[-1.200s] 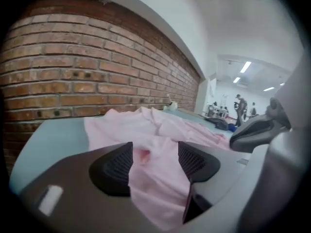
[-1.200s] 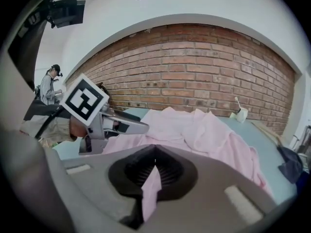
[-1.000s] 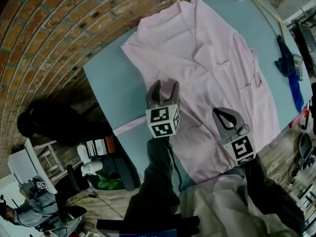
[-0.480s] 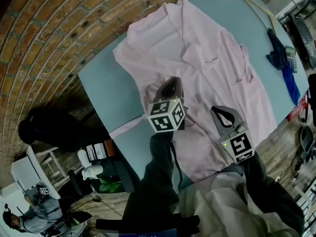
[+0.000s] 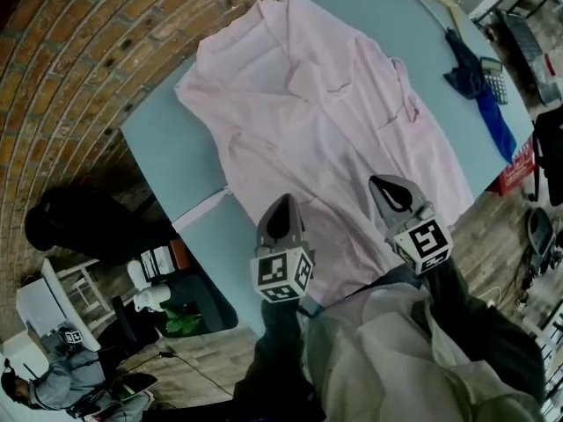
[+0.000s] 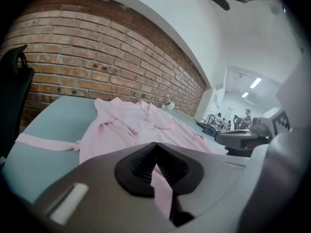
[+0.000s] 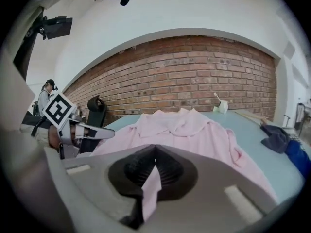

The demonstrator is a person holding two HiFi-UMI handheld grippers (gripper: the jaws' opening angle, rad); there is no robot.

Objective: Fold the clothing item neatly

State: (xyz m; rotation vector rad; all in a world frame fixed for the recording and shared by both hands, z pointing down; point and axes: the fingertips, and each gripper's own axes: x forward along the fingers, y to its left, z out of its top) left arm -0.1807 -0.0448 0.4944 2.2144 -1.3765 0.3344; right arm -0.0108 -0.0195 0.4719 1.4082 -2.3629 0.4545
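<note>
Left tool (image 5: pixel 283 202), jaws just closed, and right tool (image 5: pixel 384 183), pressed together, each pinch the near hem of the pink shirt (image 5: pixel 325 121) lying spread on the worktop (image 5: pixel 167 148); no fold made yet, all folding apparently left.

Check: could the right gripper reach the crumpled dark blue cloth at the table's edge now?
Probably not: the right gripper is shut on the pale pink shirt; nothing else blocks the dark blue cloth.

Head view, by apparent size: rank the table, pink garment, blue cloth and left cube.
Largest: table.
Next: pink garment.
Unranked: blue cloth and left cube look about alike, and the cube is much nearer the camera.
</note>
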